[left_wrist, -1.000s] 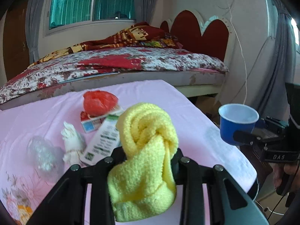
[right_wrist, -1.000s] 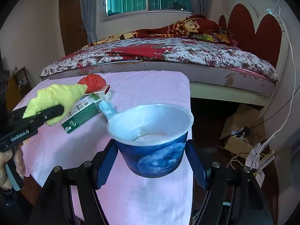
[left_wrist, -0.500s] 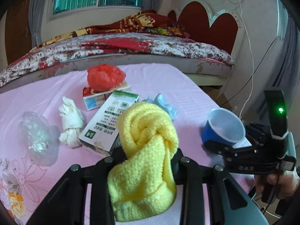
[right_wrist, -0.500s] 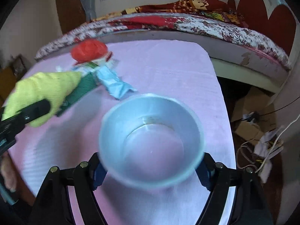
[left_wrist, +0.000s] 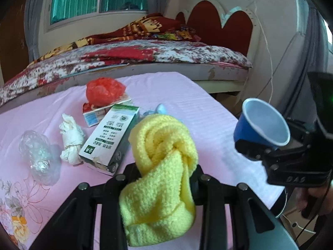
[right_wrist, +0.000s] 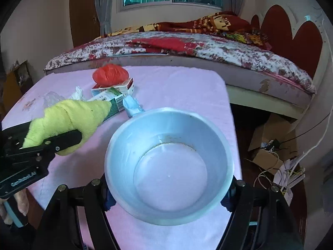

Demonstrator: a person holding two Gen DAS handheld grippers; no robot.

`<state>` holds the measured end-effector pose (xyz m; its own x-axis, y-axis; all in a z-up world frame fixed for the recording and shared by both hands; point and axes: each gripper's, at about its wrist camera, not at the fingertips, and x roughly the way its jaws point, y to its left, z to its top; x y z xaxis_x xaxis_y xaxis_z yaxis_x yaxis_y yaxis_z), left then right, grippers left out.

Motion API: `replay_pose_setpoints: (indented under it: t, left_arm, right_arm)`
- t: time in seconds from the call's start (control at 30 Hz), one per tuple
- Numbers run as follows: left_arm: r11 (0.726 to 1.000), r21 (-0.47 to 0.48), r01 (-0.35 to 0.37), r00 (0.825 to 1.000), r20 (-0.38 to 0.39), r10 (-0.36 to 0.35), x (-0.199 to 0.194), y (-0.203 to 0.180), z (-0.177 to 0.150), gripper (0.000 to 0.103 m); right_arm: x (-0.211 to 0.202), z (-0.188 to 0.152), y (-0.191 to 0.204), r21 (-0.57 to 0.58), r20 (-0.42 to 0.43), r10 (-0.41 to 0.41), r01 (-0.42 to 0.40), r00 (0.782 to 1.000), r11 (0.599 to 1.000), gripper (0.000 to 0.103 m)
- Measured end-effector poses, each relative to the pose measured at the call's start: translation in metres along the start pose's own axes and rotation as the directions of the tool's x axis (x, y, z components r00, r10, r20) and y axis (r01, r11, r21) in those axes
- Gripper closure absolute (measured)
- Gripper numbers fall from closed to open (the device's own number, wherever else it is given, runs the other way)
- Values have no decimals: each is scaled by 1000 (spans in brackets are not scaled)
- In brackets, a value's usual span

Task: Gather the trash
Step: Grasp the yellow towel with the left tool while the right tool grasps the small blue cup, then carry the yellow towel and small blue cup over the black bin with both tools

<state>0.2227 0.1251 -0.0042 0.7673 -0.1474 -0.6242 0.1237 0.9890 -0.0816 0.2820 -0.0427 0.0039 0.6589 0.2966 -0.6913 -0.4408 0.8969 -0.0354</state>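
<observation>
My left gripper (left_wrist: 164, 170) is shut on a yellow cloth (left_wrist: 162, 170), held just above the pink table (left_wrist: 187, 95); it also shows in the right wrist view (right_wrist: 66, 120). My right gripper (right_wrist: 168, 191) is shut on a blue paper cup (right_wrist: 168, 166), empty and tipped toward the camera, at the table's right edge (left_wrist: 260, 123). Trash lies on the table: a red plastic bag (left_wrist: 104, 90) on a small carton (left_wrist: 97, 114), a green-and-white box (left_wrist: 110, 139), a white tissue wad (left_wrist: 70, 137), a clear wrapper (left_wrist: 39, 152) and a light blue wrapper (right_wrist: 131, 106).
A bed with a floral cover (right_wrist: 187, 48) stands behind the table. Cardboard boxes and cables (right_wrist: 274, 150) lie on the floor to the right of the table.
The right gripper has tipped the cup from upright toward the camera and shifted it at the table's right edge. The left gripper still holds the cloth near the box.
</observation>
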Motion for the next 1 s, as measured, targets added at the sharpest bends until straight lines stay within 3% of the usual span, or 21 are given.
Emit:
replay_pose_setpoints:
  t: [0.3, 0.67, 1.0]
  left_arm:
    - [999, 29, 39, 999, 27, -40, -31, -35, -10, 70]
    - [985, 92, 143, 989, 29, -146, -53, -108, -20, 70]
    - [948, 170, 269, 963, -39, -267, -52, -189, -34, 70]
  right_arm:
    - [-74, -26, -21, 8, 55, -24, 24, 998, 1000, 26]
    - [-142, -77, -72, 84, 81, -77, 70, 994, 994, 26]
    - [-175, -130, -142, 201, 41, -144, 133, 989, 971, 26]
